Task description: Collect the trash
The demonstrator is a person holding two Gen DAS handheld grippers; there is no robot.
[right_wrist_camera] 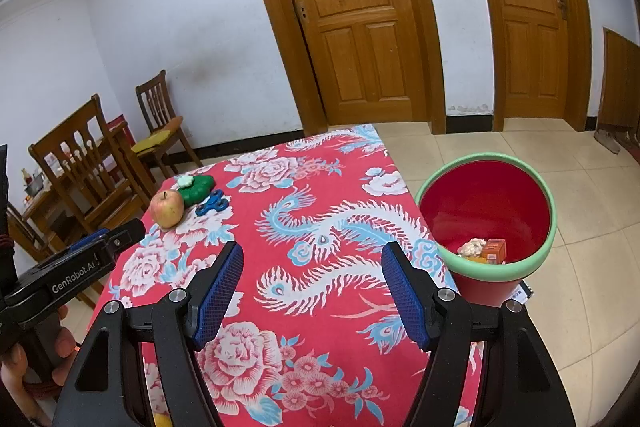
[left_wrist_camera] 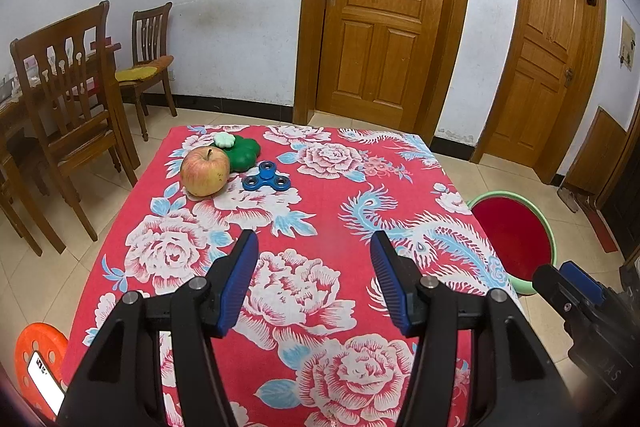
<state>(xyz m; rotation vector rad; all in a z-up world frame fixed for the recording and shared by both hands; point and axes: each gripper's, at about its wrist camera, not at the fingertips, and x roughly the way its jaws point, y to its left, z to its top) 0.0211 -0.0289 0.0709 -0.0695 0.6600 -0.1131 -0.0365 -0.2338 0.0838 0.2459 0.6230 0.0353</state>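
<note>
- Red floral cloth [left_wrist_camera: 320, 187] covers the table both tongs hang over, with pale floor tiles, two wooden doors and some wooden chairs behind.
- Left gripper [left_wrist_camera: 312, 251]: jaws stand wide with nothing between them, only bare cloth under the blue pads [left_wrist_camera: 240, 279].
- Right gripper [right_wrist_camera: 312, 263]: likewise wide and empty, aimed down at the cloth's phoenix pattern.
- Trash bin [right_wrist_camera: 486, 223] – red inside, green rim – stands on the floor just off the table edge, ahead and to the right of the right tongs; scraps lie at its bottom, a small orange carton [right_wrist_camera: 493, 250] and a crumpled pale wad [right_wrist_camera: 472, 247].
- Well ahead and left of both tongs, near the table's far left corner, sit an apple [left_wrist_camera: 205, 171], a green flower-shaped piece [left_wrist_camera: 242, 153] with a pale cap, and a blue fidget spinner [left_wrist_camera: 266, 181], close together.
- No loose trash shows on the cloth near either pair of tongs; the collecting looks largely done, judging by the bin's contents.
- If anything on the table is still to go, I cannot tell which item counts as trash – judge that before reaching.
- For a good pick: bring the left tongs forward and left, straddle one item only, close squarely, then carry it over the rim before letting go.
</note>
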